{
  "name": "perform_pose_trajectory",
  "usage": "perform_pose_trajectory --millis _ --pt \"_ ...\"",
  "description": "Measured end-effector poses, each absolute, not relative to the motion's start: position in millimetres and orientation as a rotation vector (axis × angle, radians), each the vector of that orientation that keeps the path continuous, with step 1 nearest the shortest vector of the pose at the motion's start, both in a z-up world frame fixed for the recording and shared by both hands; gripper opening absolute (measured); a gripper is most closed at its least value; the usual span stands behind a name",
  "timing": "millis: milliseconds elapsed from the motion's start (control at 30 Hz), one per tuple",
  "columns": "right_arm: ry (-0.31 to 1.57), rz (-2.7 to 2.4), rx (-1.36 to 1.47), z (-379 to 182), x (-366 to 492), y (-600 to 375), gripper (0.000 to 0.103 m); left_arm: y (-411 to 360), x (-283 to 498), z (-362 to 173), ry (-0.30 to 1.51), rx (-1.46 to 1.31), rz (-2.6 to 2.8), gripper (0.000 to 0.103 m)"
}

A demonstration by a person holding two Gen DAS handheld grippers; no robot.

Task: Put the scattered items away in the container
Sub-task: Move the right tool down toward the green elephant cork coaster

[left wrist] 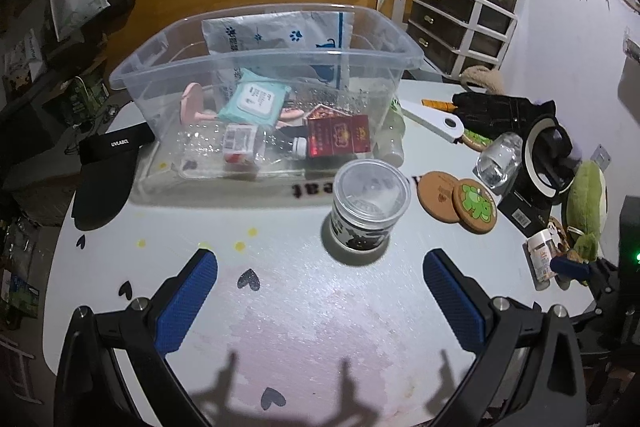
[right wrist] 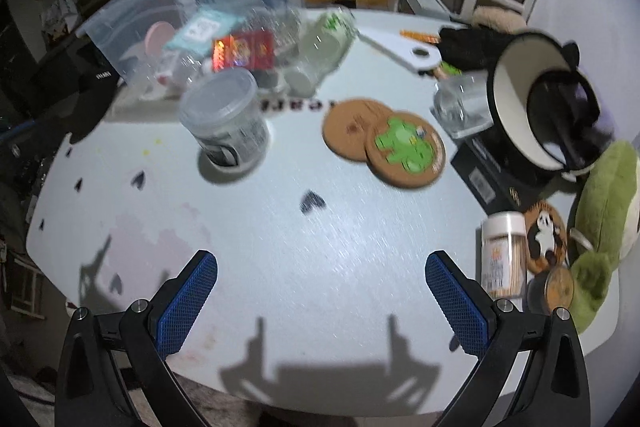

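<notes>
Both tongs, left [left wrist: 320, 303] and right [right wrist: 320, 303], spread empty; lidded tub [left wrist: 370, 209] upright just ahead of left, before container [left wrist: 264, 59].

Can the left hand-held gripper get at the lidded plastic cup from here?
Probably yes. The left hand-held gripper is open, the lidded plastic cup stands just ahead, and only bare table lies between them.
</notes>
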State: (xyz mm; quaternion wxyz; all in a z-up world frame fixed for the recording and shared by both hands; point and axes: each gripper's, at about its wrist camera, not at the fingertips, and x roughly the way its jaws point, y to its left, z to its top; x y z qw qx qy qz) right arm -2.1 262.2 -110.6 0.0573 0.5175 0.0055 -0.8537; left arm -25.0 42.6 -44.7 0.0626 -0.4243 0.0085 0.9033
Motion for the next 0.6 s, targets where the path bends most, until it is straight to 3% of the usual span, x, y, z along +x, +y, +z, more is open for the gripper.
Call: perform_pose_trajectory --millis 167,200,267,333,433,533,600 --pt "0.014 -2.601 1.606 -129 -4 282 0.101 48 -30 -50 0.038 -1.305 2.715 0.103" --pt "0.036 -2.606 1.607 -132 -8 285 0.094 50 -31 -51 0.041 -1.309 2.712 0.103" --pt "0.092 -2.616 1.619 -138 -18 289 0.057 52 -33 -53 0.046 -1.318 2.705 0.103" --pt "0.115 -2.616 1.621 -143 -33 295 0.043 54 -35 -54 0.049 -1.325 2.704 0.103" --pt "0.178 -2.624 1.603 -147 -61 300 0.043 53 -36 -54 0.045 -1.331 2.718 0.103" --pt "0.256 -2.624 1.59 -149 -99 303 0.033 48 -36 -55 0.032 -1.343 2.738 0.103" --pt "0.28 -2.621 1.591 -148 -126 305 0.032 44 -35 -56 0.022 -1.353 2.754 0.103"
